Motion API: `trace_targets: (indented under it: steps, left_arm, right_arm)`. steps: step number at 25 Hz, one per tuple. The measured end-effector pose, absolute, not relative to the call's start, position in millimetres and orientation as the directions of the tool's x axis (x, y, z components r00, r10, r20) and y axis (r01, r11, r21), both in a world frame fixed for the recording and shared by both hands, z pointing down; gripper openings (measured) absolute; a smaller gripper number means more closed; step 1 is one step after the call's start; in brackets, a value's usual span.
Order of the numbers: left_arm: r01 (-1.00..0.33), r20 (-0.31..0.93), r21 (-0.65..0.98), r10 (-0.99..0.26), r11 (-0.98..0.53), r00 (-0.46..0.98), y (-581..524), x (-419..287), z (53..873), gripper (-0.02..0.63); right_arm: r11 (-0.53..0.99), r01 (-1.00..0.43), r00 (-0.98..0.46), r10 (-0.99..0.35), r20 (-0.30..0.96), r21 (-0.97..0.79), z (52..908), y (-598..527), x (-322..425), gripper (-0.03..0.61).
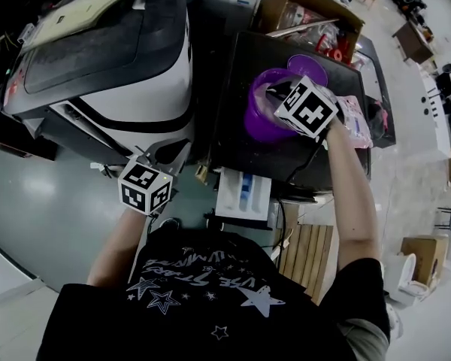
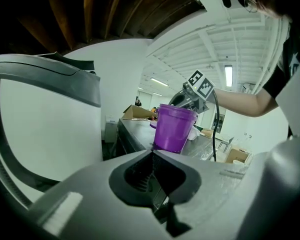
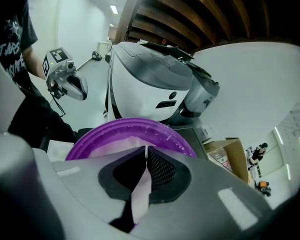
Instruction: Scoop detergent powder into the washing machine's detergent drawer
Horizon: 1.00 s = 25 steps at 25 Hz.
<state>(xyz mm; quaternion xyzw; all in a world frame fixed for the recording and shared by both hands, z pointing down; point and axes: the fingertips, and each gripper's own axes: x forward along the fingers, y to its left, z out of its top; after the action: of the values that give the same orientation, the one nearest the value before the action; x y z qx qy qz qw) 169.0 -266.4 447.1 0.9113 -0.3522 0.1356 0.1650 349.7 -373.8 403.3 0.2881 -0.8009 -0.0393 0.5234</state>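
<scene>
The right gripper [image 3: 146, 151] pinched a thin, flat white scoop handle [image 3: 139, 199], its long axis pointing down into the round, smooth purple plastic tub [image 1: 259, 119], which stood upright on the black washer top [image 1: 240, 141]. The left gripper [image 2: 152, 156] hung well apart, jaws pressed together on nothing. The white detergent drawer [image 1: 243, 194] stood open.

The person wears a black short-sleeved T-shirt [image 1: 210, 307] printed with pale stars and lettering.
</scene>
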Motion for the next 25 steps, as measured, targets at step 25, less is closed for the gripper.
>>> trace_targets:
  steps: [25]
  left_arm:
    - [-0.683, 0.360, 0.203, -0.595, -0.702, 0.719, -264.0, 165.0, 447.3, 0.000]
  right_arm:
    - [0.919, -0.388, -0.404, -0.236, 0.884, 0.068, 409.8, -347.4, 334.9, 0.035]
